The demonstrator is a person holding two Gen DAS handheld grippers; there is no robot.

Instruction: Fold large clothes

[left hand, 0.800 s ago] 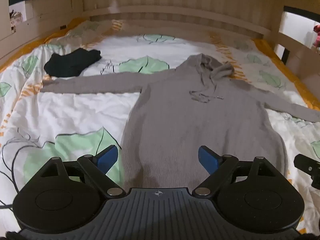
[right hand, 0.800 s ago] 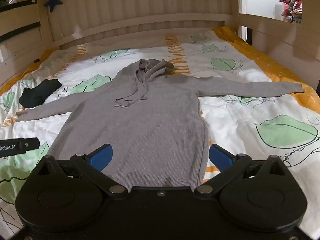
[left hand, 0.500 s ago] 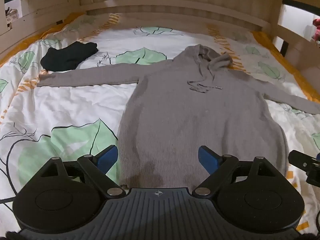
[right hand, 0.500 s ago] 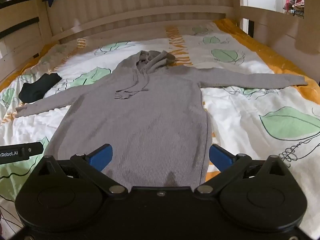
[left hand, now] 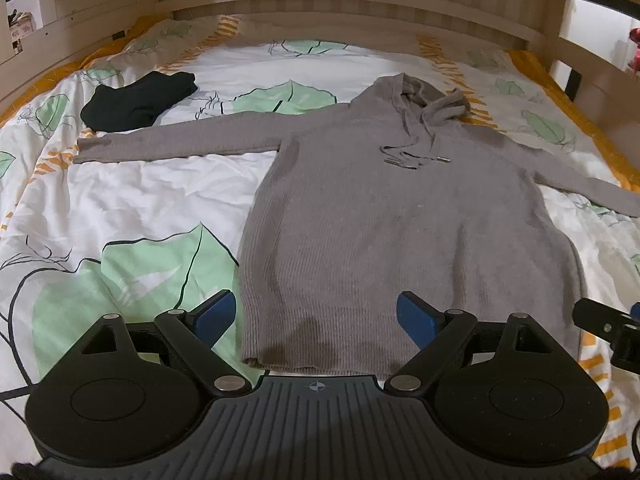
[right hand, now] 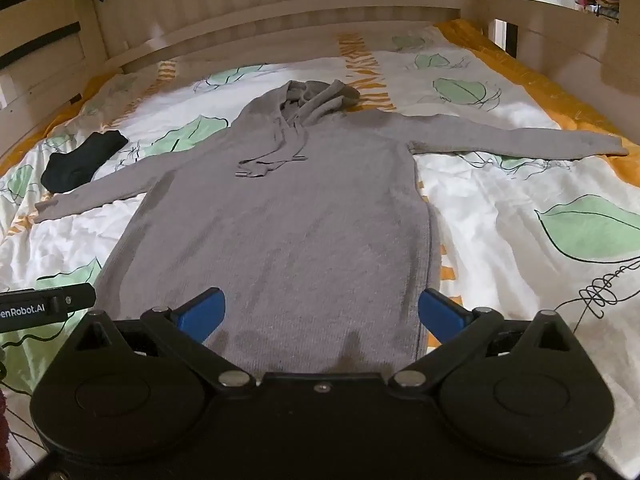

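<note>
Both tools, left (left hand: 316, 316) & right (right hand: 322, 314), jaws wide apart, w/ nothing gripped, above grey hoodie (left hand: 384, 216) hem.

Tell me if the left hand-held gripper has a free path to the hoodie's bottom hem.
Probably yes. The left hand-held gripper is open and empty just short of the bottom hem of the grey hoodie, which lies flat on the bedspread with nothing between them.

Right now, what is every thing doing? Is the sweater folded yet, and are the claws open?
Gray hooded sweater: spread flat, face up, sleeves out, not folded.
Hood: crumpled at the top.
Drawstrings: loose on the chest.
Black garment: bunched up beside the left sleeve.
Left claw: open, empty.
Right claw: open, empty.
</note>
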